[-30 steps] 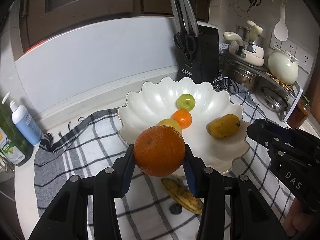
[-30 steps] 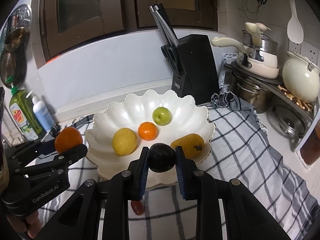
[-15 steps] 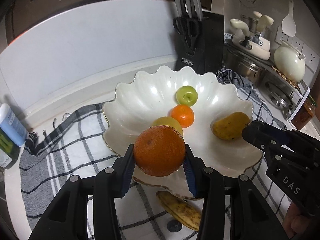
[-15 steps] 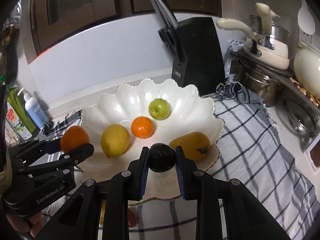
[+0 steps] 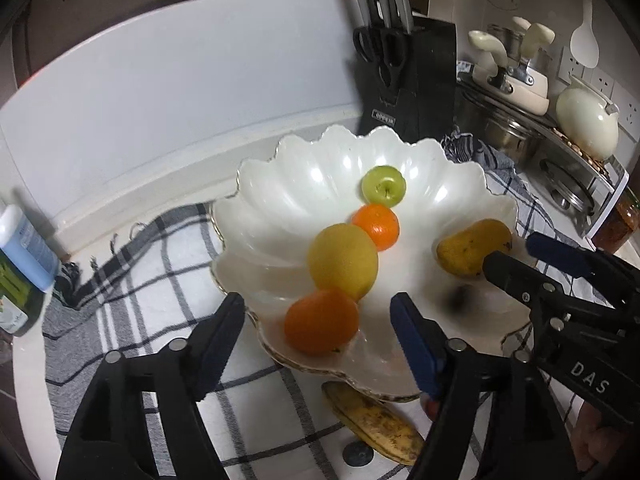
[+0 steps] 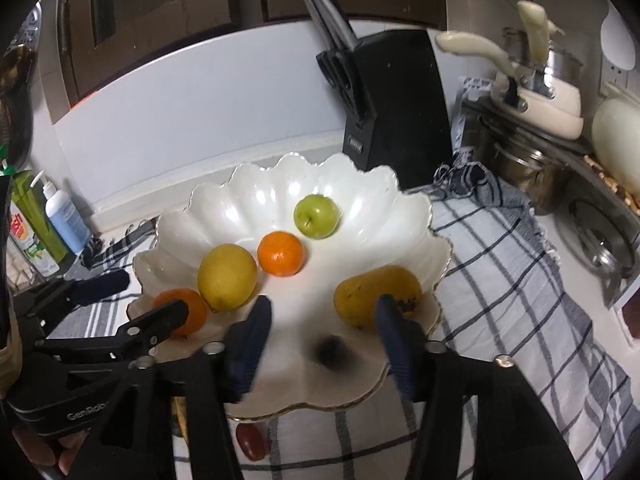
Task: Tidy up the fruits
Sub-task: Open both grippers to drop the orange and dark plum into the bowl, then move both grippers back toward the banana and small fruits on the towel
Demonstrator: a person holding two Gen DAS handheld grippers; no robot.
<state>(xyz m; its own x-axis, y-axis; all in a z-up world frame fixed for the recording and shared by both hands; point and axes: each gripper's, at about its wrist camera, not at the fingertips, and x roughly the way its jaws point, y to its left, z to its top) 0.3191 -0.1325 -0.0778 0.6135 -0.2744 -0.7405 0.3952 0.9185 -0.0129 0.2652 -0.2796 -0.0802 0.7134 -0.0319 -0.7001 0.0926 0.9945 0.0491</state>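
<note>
Your left gripper (image 5: 318, 318) was spread wide, both blue-padded jaws apart with nothing between the pads. The large orange (image 5: 321, 321) lay in the near left part of the white scalloped bowl (image 5: 280, 184), just beyond the gap between those jaws and touching neither of them. It rested against the yellow lemon (image 5: 342, 261) behind it. Farther in sat the small orange (image 5: 376, 226), and beyond that the green apple (image 5: 383, 185).

Your right gripper (image 6: 322, 320) was also spread, its jaws well apart. A dark round fruit (image 6: 332, 353) showed as a blurred smudge on the bowl's near floor, between the two jaws and a little below their tips, gripped by neither. The mango (image 6: 376, 294) lay just behind the right jaw, whose tip overlapped it in view; whether they touched could not be told.

Outside the bowl, a spotted banana (image 5: 372, 424) lay on the checked cloth (image 5: 132, 264) at the near edge, partly under the rim. A small red fruit (image 6: 250, 442) sat on the cloth nearby, below the bowl. A black knife block (image 6: 396, 104) stood at the far side.
</note>
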